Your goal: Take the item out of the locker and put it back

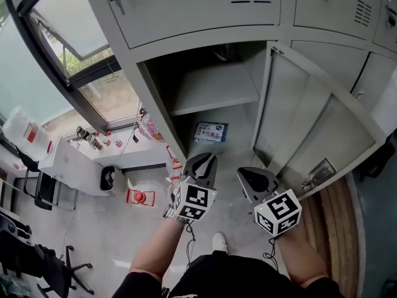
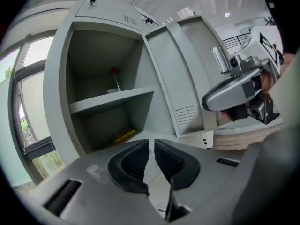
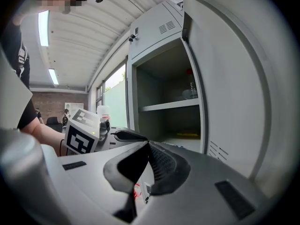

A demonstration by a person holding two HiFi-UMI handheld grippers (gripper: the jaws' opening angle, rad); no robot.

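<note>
We hold left gripper (image 1: 203, 159) and right gripper (image 1: 254, 177) low centre of frame, jaws of both pressed together, nothing between. Blue-and-white flat packet (image 1: 210, 131) lies on bottom of open grey metal locker (image 1: 217, 90), just above left gripper, untouched.

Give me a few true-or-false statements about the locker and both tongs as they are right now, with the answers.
1. The locker door stands open. True.
2. A blue packet lies in the bottom compartment, under the shelf. True.
3. The left tongs hold the blue packet. False: they are shut on nothing, outside the locker.
4. The right tongs are wide open. False: they are shut and empty.
</note>
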